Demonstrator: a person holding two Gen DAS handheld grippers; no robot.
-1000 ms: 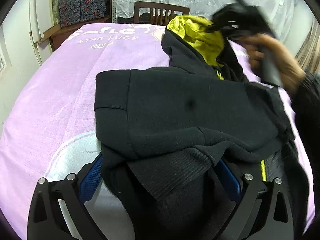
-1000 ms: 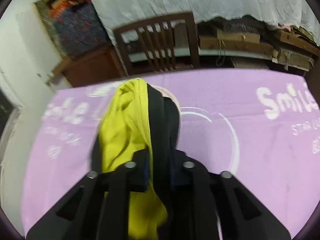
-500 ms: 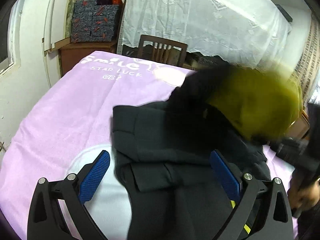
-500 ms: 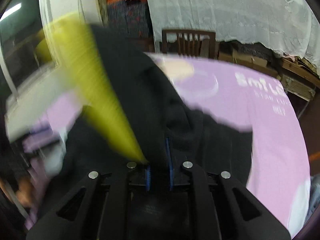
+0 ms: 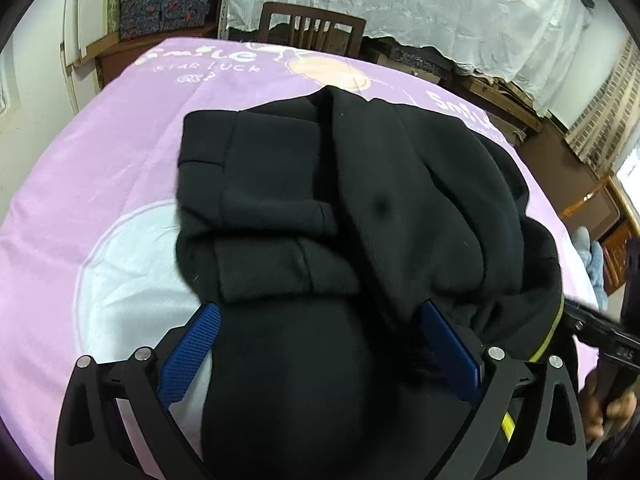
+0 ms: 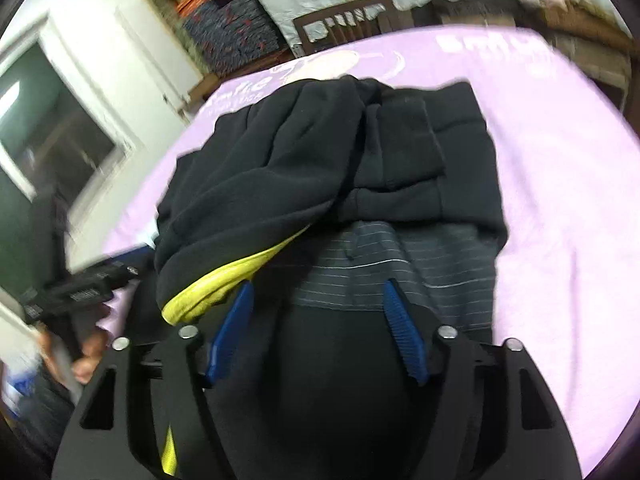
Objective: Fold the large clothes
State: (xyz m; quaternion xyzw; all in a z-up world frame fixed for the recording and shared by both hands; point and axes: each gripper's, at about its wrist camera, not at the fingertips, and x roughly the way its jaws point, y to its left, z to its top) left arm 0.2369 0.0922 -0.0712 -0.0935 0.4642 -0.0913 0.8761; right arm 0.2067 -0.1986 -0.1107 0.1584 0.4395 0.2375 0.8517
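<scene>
Black fleece fills most of what I see through both cameras: a black hooded jacket (image 5: 360, 200) lies bundled on the lilac blanket (image 5: 100, 168) that covers the tabletop, roughly mid-surface and reaching toward the near edge. Starting at the left of my left wrist view, the blanket shows a pale circle print near the near-left part, with white lettering toward the far edge. My left gripper (image 5: 316, 344) sits over the near part of the jacket with its blue pads (image 5: 188, 354) spread wide; dark cloth bulges up between them, but I see no pad pressing on it, so I read it as not gripping. Further right, the hood lies turned over the folded body of the jacket, and a thin yellow edge (image 5: 554, 334) of the lining peeks out near the right side. At the far right of that view I see the hand (image 5: 608, 412) carrying the other tool. Through the right wrist view, a hand (image 6: 86, 356) and the black body of the other tool appear at the left, blurred. Then comes the hood's yellow lining (image 6: 224, 284), just beside the left pad. My right gripper (image 6: 316, 328) has its jaws opening, with striped grey ribbing (image 6: 384, 268) and black cloth lying between the pads, neither pad squeezing it. Beyond the far edge of the tabletop stands a wooden chair (image 5: 312, 28).
</scene>
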